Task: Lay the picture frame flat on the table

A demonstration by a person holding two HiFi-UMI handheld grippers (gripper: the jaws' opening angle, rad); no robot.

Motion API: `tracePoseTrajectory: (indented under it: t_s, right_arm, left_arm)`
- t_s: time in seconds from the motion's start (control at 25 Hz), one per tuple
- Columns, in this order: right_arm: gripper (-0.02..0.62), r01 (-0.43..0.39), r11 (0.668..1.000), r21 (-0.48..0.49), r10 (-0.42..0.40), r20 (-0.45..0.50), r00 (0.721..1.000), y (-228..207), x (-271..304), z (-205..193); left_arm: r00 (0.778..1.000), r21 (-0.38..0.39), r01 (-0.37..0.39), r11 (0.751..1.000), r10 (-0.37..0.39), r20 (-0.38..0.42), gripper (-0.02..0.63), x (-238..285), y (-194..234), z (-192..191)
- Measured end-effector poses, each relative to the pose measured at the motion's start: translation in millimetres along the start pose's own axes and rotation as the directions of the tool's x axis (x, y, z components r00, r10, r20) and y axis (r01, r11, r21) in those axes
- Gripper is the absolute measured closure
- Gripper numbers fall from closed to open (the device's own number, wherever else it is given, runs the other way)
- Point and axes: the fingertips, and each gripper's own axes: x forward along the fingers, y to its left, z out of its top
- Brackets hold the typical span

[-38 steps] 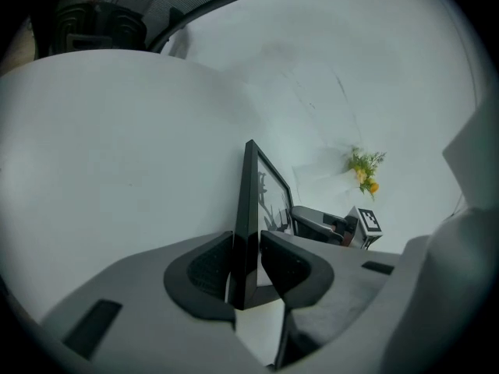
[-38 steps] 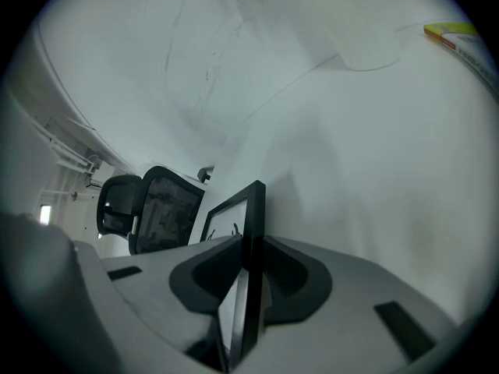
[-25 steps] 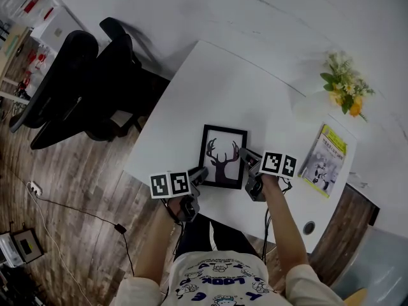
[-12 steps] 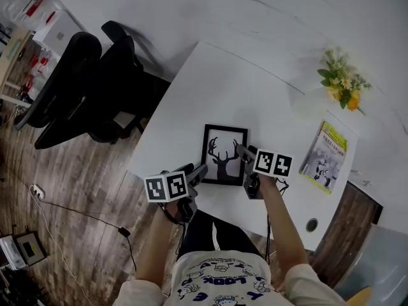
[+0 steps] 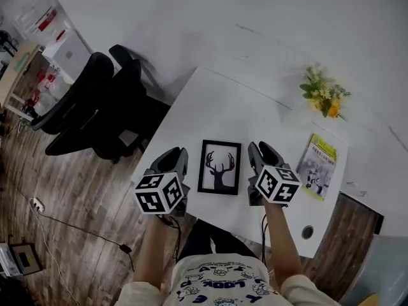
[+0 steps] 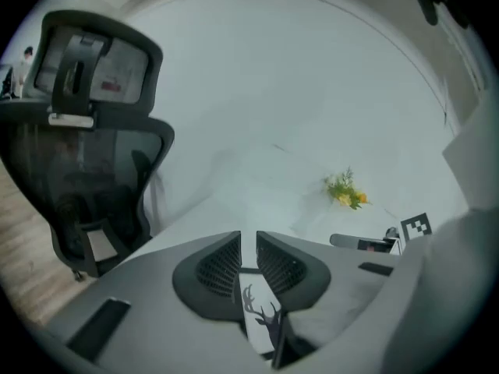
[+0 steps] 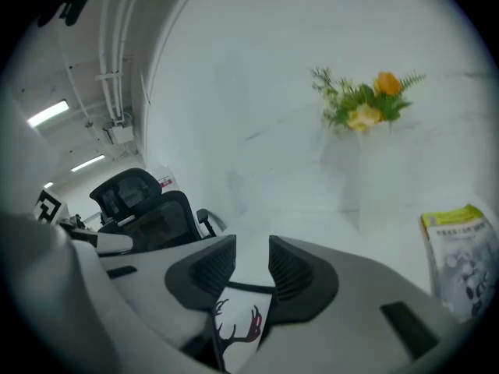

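The picture frame [image 5: 220, 167], black-edged with a deer silhouette, lies flat on the white table [image 5: 210, 107] near its front edge. My left gripper [image 5: 177, 155] hovers left of the frame and apart from it. Its jaws are closing to a narrow gap with nothing between them. My right gripper [image 5: 258, 150] hovers right of the frame with its jaws opening, also empty. In the left gripper view the frame [image 6: 261, 318] shows below the left gripper [image 6: 248, 240]. In the right gripper view the frame [image 7: 238, 326] shows below the right gripper [image 7: 252, 248].
A vase of yellow flowers [image 5: 324, 97] stands at the table's far right, and a booklet [image 5: 317, 167] lies right of my right gripper. Two black office chairs [image 5: 95, 107] stand left of the table. A cable hole [image 5: 307, 232] is near the front right corner.
Both grippers were at the frame's lower corners. They have come off it, risen and spread to either side, and the frame lies alone between them.
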Motion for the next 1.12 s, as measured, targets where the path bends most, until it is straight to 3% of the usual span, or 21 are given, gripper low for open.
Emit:
tracePoseTrajectory:
  t_s: [0.24, 0.44, 0.8, 1.12]
  right_arm:
    - [0.517, 0.059, 0.985, -0.163, -0.027, 0.193, 0.981, 17.0, -46.8, 68.2]
    - [0.540, 0.091, 0.974, -0.206, -0.022, 0.314, 0.949, 27.2, -80.0, 108.2]
    - [0.551, 0.152, 0.956, -0.252, -0.032, 0.424, 0.905, 39.7, -116.6, 143.0]
    - [0.561, 0.178, 0.949, -0.261, -0.039, 0.461, 0.886, 50.1, -128.3, 156.5]
  left_arm:
    - [0.977, 0.135, -0.086, 0.987, 0.057, 0.206, 0.566, -34.3, -18.4, 70.1]
    - [0.943, 0.205, -0.142, 0.968, 0.070, 0.325, 0.575, -58.5, -35.4, 107.0]
    - [0.911, 0.249, -0.162, 0.955, 0.047, 0.410, 0.580, -92.4, -55.4, 130.7]
    - [0.894, 0.249, -0.174, 0.953, 0.048, 0.445, 0.581, -108.5, -57.9, 141.3]
